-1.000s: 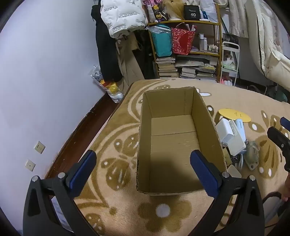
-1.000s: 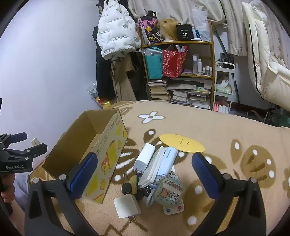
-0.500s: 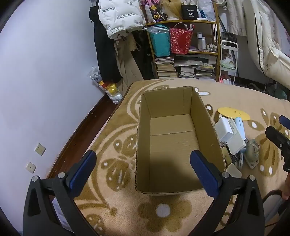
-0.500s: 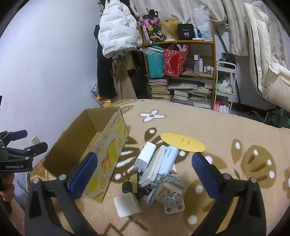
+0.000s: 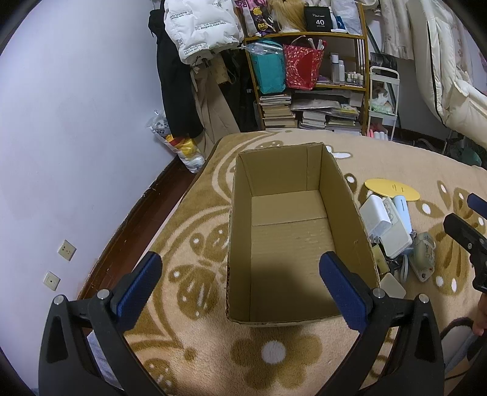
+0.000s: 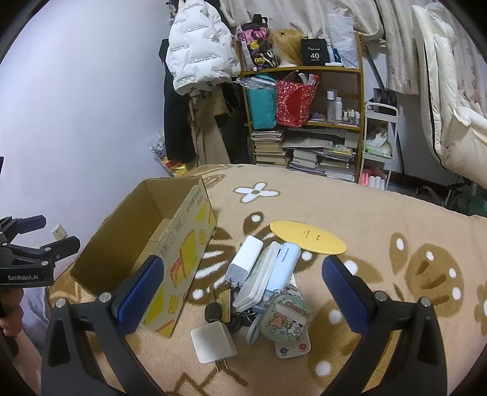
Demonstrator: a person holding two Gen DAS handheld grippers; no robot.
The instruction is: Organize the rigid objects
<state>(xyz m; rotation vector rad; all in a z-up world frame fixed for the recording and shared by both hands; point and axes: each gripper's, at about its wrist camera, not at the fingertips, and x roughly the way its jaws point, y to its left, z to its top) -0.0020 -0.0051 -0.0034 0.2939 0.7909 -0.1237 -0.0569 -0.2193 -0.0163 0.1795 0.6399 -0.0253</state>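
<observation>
The right gripper, jaws wide apart and empty, hovers above clustered gadgets beside an empty cardboard box, likely their destination; the left gripper waits open too.

Readable text: "GenRobot.AI" on the left claw body, right wrist view. "40" on black box on the top shelf. "Cheers" on round cartoon case. White puffer jacket has repeated print, illegible. Cardboard box print unreadable.
</observation>
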